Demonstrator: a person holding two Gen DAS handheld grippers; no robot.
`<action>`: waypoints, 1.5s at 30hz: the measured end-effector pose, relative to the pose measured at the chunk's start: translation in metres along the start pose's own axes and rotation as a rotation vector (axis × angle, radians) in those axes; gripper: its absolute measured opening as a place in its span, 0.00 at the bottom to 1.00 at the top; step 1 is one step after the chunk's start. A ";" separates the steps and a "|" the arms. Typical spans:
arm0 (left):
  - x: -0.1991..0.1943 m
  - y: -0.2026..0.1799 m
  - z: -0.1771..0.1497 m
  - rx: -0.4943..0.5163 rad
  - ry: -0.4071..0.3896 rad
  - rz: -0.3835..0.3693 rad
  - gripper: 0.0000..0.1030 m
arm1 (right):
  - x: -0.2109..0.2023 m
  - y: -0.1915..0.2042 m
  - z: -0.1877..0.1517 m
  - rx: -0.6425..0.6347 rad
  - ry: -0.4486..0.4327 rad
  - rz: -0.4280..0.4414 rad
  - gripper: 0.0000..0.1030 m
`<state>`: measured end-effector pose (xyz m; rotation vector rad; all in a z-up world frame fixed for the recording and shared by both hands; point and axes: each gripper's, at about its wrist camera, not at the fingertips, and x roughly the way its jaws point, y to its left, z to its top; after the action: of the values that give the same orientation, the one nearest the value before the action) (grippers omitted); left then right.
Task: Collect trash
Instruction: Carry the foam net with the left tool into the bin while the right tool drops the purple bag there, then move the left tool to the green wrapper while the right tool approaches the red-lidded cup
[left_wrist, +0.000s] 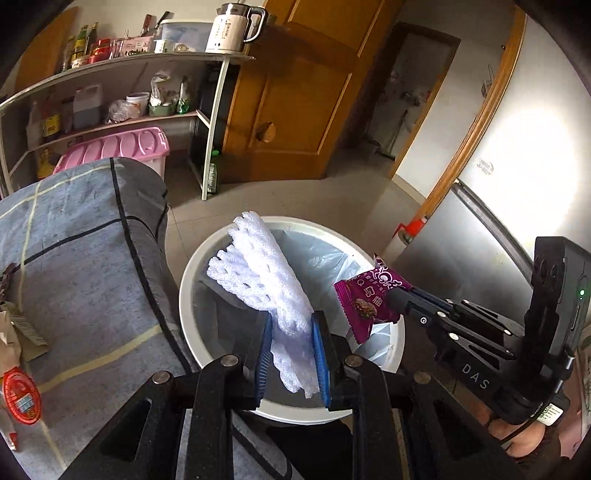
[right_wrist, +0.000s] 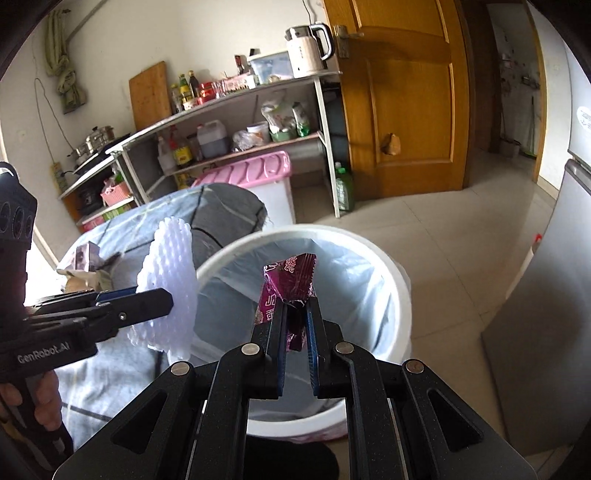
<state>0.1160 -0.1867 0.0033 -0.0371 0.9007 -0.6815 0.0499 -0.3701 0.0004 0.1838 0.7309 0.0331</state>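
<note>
A: Left wrist view first, from the left edge. What lies off to the left of the fingers?

B: A grey checked cloth (left_wrist: 85, 266) over a table, with some paper scraps and a red-labelled wrapper (left_wrist: 20, 395) at its far left edge. Behind it stands a shelf rack (left_wrist: 122, 74) with bottles, a pink storage box (left_wrist: 122, 146) and a white kettle (left_wrist: 231, 29) on top.

A: And between the fingers?

B: The left gripper (left_wrist: 291, 321) is clamped on a white foam net (left_wrist: 258, 273); the blue pads press its lower end from both sides, and the rest sticks out past the fingertips. Straight beneath the fingertips is the white trash bin (left_wrist: 195, 266) with its pale liner, so the net hangs over the bin's mouth.

A: To the right of those fingers?

B: The right gripper (left_wrist: 393, 295) reaches in from the right, pinching a purple snack wrapper (left_wrist: 364, 299) over the bin's right rim.

A: Right wrist view, same order?

B: Left of the fingers, the left gripper (right_wrist: 168, 295) holds the foam net (right_wrist: 170, 280) at the bin's left rim. In the middle, the right gripper (right_wrist: 295, 306) has its fingers narrowed onto the purple wrapper (right_wrist: 286, 284), which pokes up beyond the tips, above the open bin (right_wrist: 391, 273). Further right come the tiled floor (right_wrist: 450, 240), a wooden door (right_wrist: 406, 103) and a grey fridge (right_wrist: 554, 295).
</note>
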 end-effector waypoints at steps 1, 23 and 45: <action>0.007 -0.002 -0.001 0.001 0.015 -0.006 0.21 | 0.002 -0.002 -0.001 0.000 0.005 -0.006 0.10; 0.016 0.010 -0.008 -0.036 0.051 0.053 0.46 | 0.018 -0.009 -0.010 -0.017 0.062 -0.039 0.44; -0.126 0.112 -0.063 -0.254 -0.153 0.329 0.46 | 0.011 0.111 -0.005 -0.123 0.002 0.199 0.44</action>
<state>0.0761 -0.0119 0.0185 -0.1622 0.8178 -0.2521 0.0584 -0.2591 0.0093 0.1389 0.7078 0.2674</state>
